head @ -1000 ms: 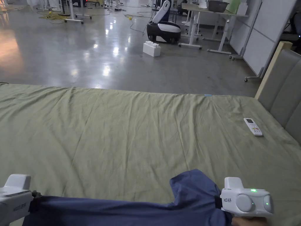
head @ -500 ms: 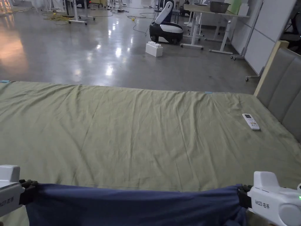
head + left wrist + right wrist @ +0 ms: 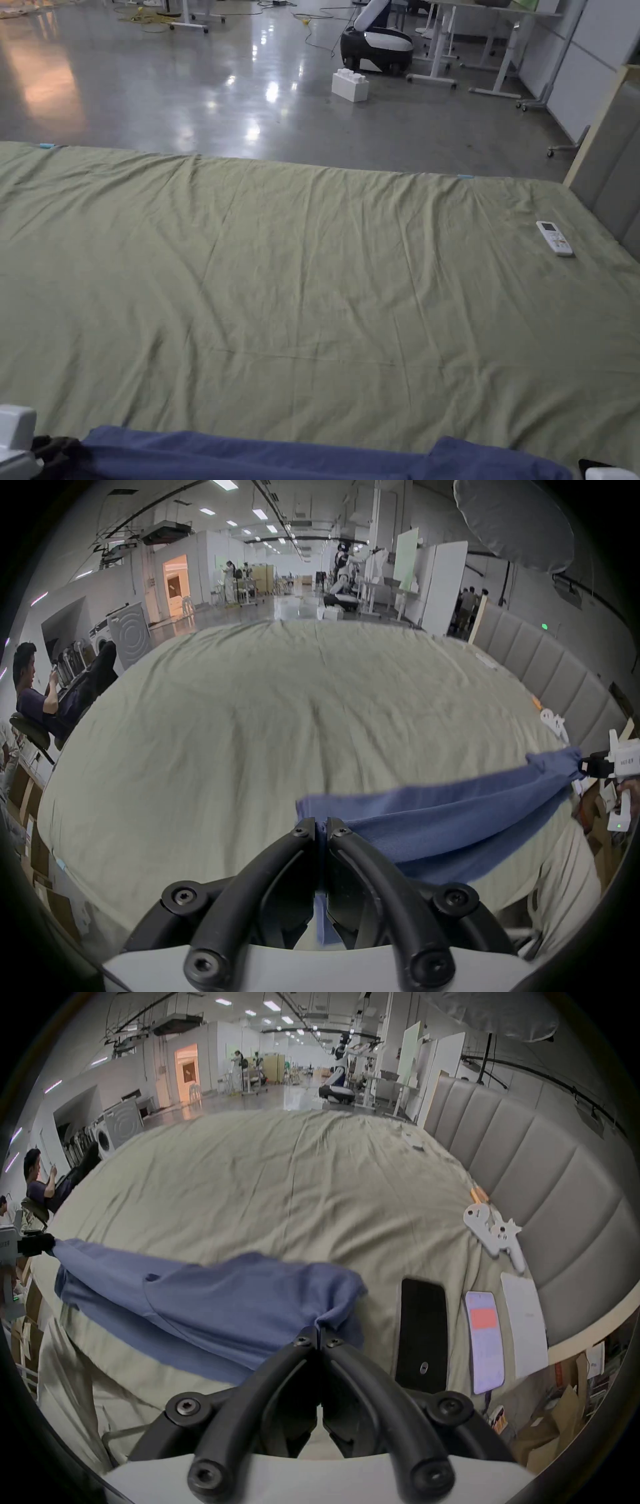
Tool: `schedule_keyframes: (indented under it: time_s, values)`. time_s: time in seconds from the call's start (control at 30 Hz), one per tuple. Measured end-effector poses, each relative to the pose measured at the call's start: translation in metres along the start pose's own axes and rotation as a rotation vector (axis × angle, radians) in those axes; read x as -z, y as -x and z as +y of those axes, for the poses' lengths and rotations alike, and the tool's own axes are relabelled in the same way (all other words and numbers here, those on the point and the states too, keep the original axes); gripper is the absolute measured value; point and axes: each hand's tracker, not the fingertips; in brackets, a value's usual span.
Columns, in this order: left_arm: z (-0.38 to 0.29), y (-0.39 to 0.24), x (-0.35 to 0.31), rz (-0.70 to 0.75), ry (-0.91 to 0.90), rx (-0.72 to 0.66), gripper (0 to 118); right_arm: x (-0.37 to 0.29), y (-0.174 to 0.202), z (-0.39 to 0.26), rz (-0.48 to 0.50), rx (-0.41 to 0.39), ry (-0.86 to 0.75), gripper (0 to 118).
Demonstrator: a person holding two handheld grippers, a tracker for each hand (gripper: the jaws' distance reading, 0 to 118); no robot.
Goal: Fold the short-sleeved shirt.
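A blue short-sleeved shirt [image 3: 300,455] hangs stretched between my two grippers at the near edge of the bed. In the left gripper view my left gripper [image 3: 321,826] is shut, with the shirt [image 3: 433,823] pinched between its black jaws; the cloth runs right to the right gripper [image 3: 585,769]. In the right gripper view my right gripper [image 3: 320,1335] is shut on a bunched corner of the shirt [image 3: 207,1303], which stretches left to the left gripper [image 3: 45,1245]. The lower part of the shirt drapes over the bed edge. The left gripper [image 3: 53,453] peeks in at the head view's bottom left corner.
The bed is covered by a wrinkled green sheet [image 3: 312,269]. A white remote [image 3: 554,238] lies near the grey headboard [image 3: 536,1186]. Two phones [image 3: 420,1331], a white card and a white tool [image 3: 495,1234] lie right of my right gripper. A seated person [image 3: 38,694] is left of the bed.
Both grippers have spread apart and dropped toward me, pulling the shirt taut and low at the near bed edge. The head camera has also tilted.
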Motion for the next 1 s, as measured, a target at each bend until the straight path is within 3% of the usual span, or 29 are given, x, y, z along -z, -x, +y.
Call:
schedule_keyframes:
  time_s: [0.3, 0.5, 0.57, 0.6, 0.63, 0.67, 0.7, 1.0]
  values:
    - [-0.042, -0.005, 0.03, 0.025, 0.118, 0.025, 6, 0.044, 0.008, -0.031, -0.05, -0.032, 0.059, 1]
    - [-0.05, -0.008, 0.033, 0.045, 0.102, -0.006, 6, 0.053, 0.014, -0.035, -0.07, -0.033, 0.048, 2]
    - [-0.044, -0.008, 0.027, 0.055, 0.104, -0.005, 15, 0.046, 0.017, -0.031, -0.091, -0.042, 0.044, 16]
    - [-0.04, -0.007, 0.025, 0.075, 0.106, -0.003, 23, 0.041, 0.018, -0.027, -0.114, -0.047, 0.042, 32]
    - [-0.035, -0.009, 0.021, 0.094, 0.101, 0.003, 39, 0.034, 0.019, -0.022, -0.138, -0.043, 0.035, 63]
    - [-0.029, -0.01, 0.016, 0.096, 0.074, 0.007, 51, 0.025, 0.02, -0.014, -0.161, -0.038, 0.014, 83]
    - [-0.021, -0.011, 0.011, 0.092, 0.025, 0.003, 59, 0.015, 0.02, -0.006, -0.163, -0.031, -0.052, 92]
    - [0.053, -0.065, -0.014, 0.099, -0.404, 0.016, 62, -0.028, 0.052, 0.068, -0.186, 0.085, -0.533, 93]
